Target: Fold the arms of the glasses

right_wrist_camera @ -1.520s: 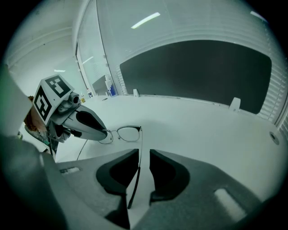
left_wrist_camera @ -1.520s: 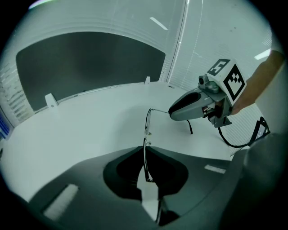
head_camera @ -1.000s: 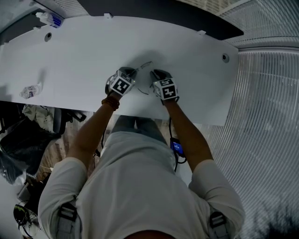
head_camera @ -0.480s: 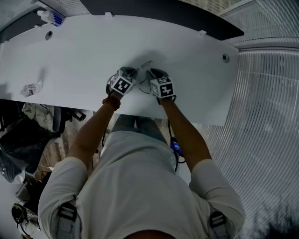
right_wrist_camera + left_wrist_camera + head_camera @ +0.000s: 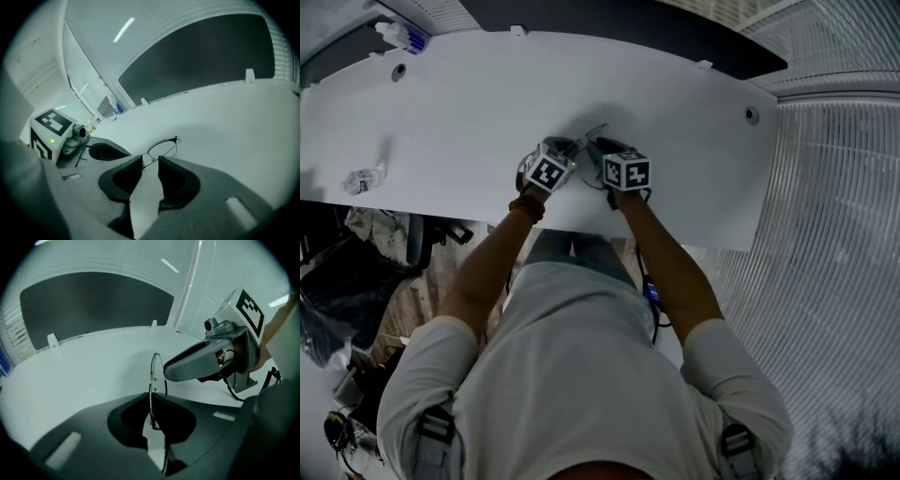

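Above the white desk (image 5: 441, 112), the left gripper (image 5: 153, 397) is pinching the glasses (image 5: 152, 376) by their frame. The right gripper (image 5: 150, 161) is gaping narrowly, its jaws having just been opening, with 1 thin arm of the glasses at their tips.

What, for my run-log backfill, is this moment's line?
left gripper: shut on glasses | right gripper: jaws just been opening, glasses arm between, unpinched

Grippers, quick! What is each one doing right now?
Left gripper: closed on the glasses frame.
Right gripper: open, jaws have just been opening, with the glasses' arm loose between their tips.
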